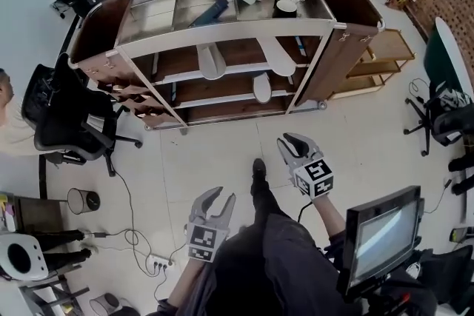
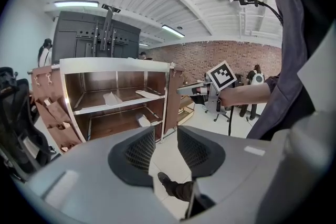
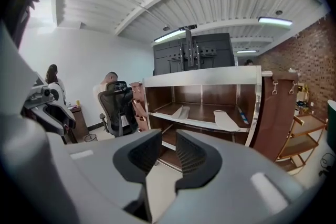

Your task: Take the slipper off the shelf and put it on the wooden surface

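A first slipper [image 1: 211, 60] and a second slipper [image 1: 278, 55], both white, are laid on the upper board of the shelf [image 1: 222, 38], and a third slipper [image 1: 262, 87] is laid on the board below. Well apart from the shelf, over the pale floor [image 1: 215, 152], the left hand-held gripper [image 1: 221, 196] and the right hand-held gripper [image 1: 294, 142] are held. The jaws of each are parted only narrowly and nothing is gripped between them.

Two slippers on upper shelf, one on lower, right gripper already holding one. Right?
No. The right gripper holds nothing: the right gripper view shows its jaws apart and empty. The rest stands: two upper slippers, one lower slipper.
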`<state>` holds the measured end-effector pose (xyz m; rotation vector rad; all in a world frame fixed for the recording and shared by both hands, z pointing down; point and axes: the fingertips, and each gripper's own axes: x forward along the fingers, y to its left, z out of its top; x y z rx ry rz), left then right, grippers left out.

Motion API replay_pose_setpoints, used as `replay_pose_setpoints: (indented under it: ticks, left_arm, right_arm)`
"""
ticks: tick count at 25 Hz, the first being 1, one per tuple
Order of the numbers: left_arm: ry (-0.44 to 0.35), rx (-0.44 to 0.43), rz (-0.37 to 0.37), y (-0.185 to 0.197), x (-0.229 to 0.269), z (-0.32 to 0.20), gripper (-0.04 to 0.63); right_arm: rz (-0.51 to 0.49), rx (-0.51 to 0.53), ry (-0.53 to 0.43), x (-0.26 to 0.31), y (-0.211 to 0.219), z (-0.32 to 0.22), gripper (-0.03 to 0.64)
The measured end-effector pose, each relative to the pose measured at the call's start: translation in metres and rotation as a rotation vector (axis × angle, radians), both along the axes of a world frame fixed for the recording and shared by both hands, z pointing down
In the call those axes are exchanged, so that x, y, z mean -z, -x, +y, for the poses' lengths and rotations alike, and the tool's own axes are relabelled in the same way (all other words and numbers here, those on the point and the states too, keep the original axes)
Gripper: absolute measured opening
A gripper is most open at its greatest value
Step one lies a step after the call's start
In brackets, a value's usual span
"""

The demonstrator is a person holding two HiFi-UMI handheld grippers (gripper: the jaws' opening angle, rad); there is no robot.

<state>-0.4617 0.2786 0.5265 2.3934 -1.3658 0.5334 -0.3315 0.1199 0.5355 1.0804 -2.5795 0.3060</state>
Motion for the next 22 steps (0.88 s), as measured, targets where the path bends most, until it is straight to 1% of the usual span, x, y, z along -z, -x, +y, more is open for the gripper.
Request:
replay_pose_setpoints:
  ticks: [3,6,9,12,14,17,20,22]
  left_arm:
    - [0.009,0.023,-0.009,-0.005,0.003,-0.060,0.132]
    - [0.012,0.036,-0.018,-0.011,0.008,-0.128,0.132]
    - [-0.004,0.028,-0.037,-0.022,0.017,-0.191,0.132]
    - [-0.028,0.015,-0.047,-0.034,0.022,-0.242,0.132]
    - [-0.031,0.000,-0.055,-0.042,0.023,-0.263,0.132]
    - [-0.031,-0.013,-0.067,-0.049,0.021,-0.283,0.132]
    - [-0.025,0.003,-0.083,-0.044,0.013,-0.298,0.132]
    - [-0.019,0.018,-0.086,-0.040,0.010,-0.308,0.132]
  right_arm:
    - [0.021,0.009,0.018,-0.017,-0.006,-0.057,0.067]
    - [0.005,0.013,0.067,-0.031,-0.010,-0.108,0.067]
    - [-0.025,-0.002,0.130,-0.047,-0.020,-0.149,0.067]
    - [-0.036,-0.013,0.185,-0.066,-0.032,-0.185,0.067]
    - [-0.069,-0.037,0.246,-0.083,-0.041,-0.204,0.067]
    - [-0.151,-0.095,0.354,-0.107,-0.058,-0.233,0.067]
    - [-0.263,-0.149,0.455,-0.124,-0.068,-0.263,0.067]
    - [-0.313,-0.166,0.515,-0.135,-0.071,-0.279,0.081]
